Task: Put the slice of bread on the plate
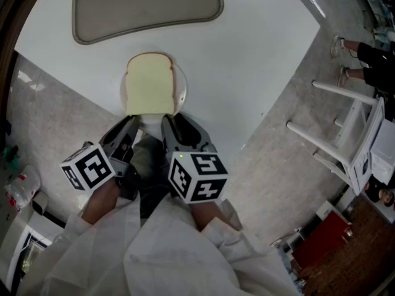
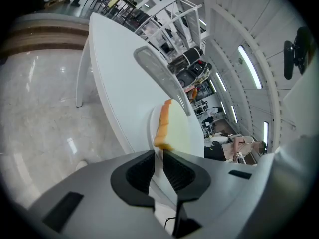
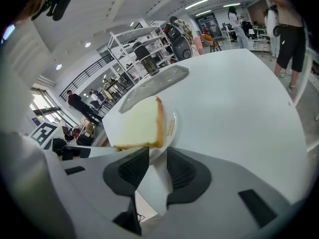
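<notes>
**Bread sitting on plate – both claws empty**

The slice of bread [image 1: 149,84] is lying flat on the small white plate [image 1: 183,86], covering most of it and, by the look of it, overhanging the rim on the near side. So the task is looking done. The left claw [image 2: 158,153] is showing only a narrow slit between its pads and gripping nothing. The right claw [image 3: 158,151] is standing wider, also with nothing between its jaws. Both are hovering just short of the plate, pointing down at it.

Risks from here, as I'm reading it:
- the plate is sitting close to the near edge of the counter [image 1: 259,54], so a nudge from either claw could be sliding it or tipping it
- a jaw tip catching the overhanging crust would be dragging the slice off

Containers: the plate is carrying the bread – the grey tray [image 1: 148,5] further back is holding nothing
</notes>
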Tool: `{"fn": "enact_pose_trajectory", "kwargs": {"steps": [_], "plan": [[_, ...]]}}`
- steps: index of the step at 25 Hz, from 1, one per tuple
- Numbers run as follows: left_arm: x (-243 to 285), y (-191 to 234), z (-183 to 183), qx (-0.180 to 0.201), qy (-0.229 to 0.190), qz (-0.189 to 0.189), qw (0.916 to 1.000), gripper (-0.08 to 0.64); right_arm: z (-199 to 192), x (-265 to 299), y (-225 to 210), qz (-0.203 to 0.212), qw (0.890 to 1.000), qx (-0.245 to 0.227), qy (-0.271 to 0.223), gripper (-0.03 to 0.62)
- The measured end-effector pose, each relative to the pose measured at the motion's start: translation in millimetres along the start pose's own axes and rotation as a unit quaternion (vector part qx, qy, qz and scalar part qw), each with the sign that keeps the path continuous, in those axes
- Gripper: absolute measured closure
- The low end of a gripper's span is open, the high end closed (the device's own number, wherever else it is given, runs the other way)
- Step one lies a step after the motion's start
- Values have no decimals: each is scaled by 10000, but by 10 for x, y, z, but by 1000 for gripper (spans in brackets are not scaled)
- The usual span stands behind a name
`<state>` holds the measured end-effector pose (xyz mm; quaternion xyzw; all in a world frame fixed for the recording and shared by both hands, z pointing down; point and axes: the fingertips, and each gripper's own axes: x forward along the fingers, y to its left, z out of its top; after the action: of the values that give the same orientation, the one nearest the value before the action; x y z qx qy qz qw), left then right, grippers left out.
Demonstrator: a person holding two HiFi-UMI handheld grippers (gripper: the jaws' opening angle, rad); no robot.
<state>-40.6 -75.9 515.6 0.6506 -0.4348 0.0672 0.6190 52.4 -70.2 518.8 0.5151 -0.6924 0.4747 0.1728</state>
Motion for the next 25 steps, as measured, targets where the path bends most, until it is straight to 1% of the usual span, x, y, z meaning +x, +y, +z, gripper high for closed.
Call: {"fn": "enact_pose_trajectory", "kwargs": {"steps": [3, 5, 8, 13, 16, 20, 25], "plan": [[-9, 15, -2, -63, -53, 75, 9999, 500, 5, 7, -6, -3, 9999, 101, -22, 478], [1, 32, -2, -137, -124, -9, 9998, 500, 14, 10, -3, 19, 9998, 173, -45, 480], [13, -5, 9, -197, -97, -82, 9997, 500, 31, 12, -11, 84, 9994, 329, -62, 488], [6, -9, -6, -35, -55, -91, 9999, 500, 24, 11, -14, 132, 9988, 475, -58, 496], [29, -33, -13, 64, -51, -189, 9998, 500, 29, 17, -22, 189, 9979, 621, -51, 503], [32, -35, -4, 58, -29, -235, 9997, 500, 48, 14, -16, 254, 9965, 787, -82, 512], [38, -45, -2, 112, -19, -255, 9996, 500, 82, -6, -9, 260, 9961, 827, -147, 523]]}}
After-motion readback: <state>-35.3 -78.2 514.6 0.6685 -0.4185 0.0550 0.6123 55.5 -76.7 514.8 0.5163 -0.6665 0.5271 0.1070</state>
